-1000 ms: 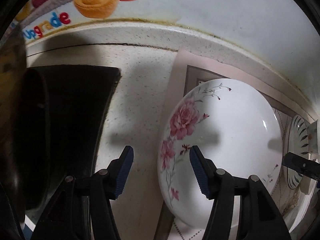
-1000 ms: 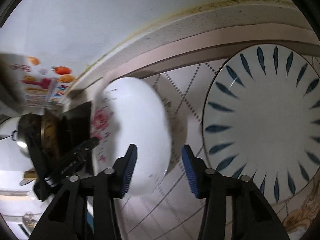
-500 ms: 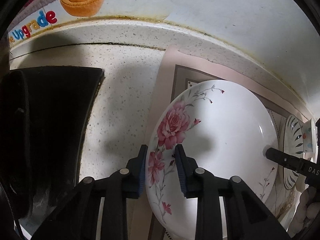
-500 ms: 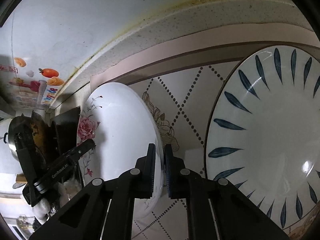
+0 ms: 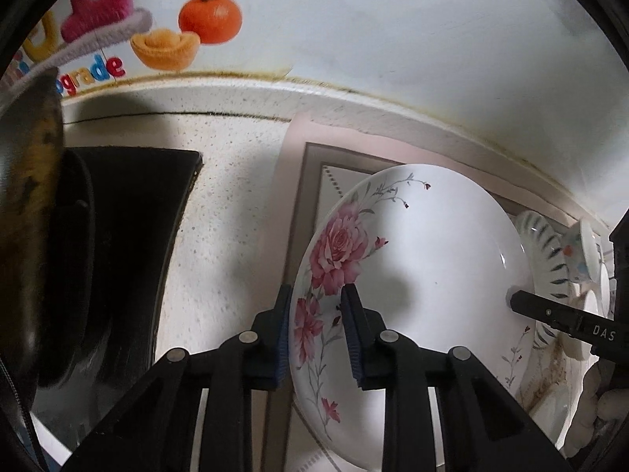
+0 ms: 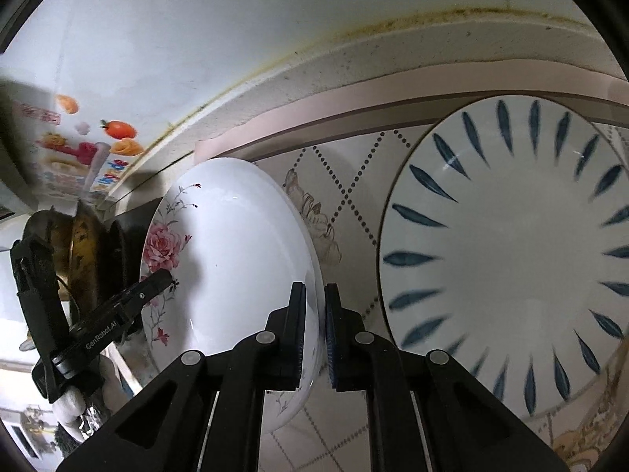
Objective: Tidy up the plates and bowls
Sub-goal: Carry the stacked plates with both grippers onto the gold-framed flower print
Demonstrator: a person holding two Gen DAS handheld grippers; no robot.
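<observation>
A white plate with pink roses [image 5: 428, 275] is held above a patterned mat [image 5: 302, 181]. My left gripper [image 5: 316, 330] is shut on its left rim, one blue pad on each face. My right gripper [image 6: 314, 334] is shut on the opposite rim of the same rose plate [image 6: 236, 259]. A white plate with blue leaf marks [image 6: 507, 259] lies on the mat just right of it; its edge also shows in the left wrist view [image 5: 544, 259]. The other gripper's finger [image 5: 558, 316] touches the plate's far rim.
A black stove top [image 5: 129, 244] with a dark pan [image 5: 35, 236] stands left of the mat. A small patterned cup [image 5: 582, 251] sits at far right. The white wall [image 5: 393, 39] with fruit stickers runs behind the speckled counter [image 5: 228, 212].
Both grippers closed on the rose plate's opposite rims. Since then the plate appears lifted off the mat, and the view has shifted to show more wall.
</observation>
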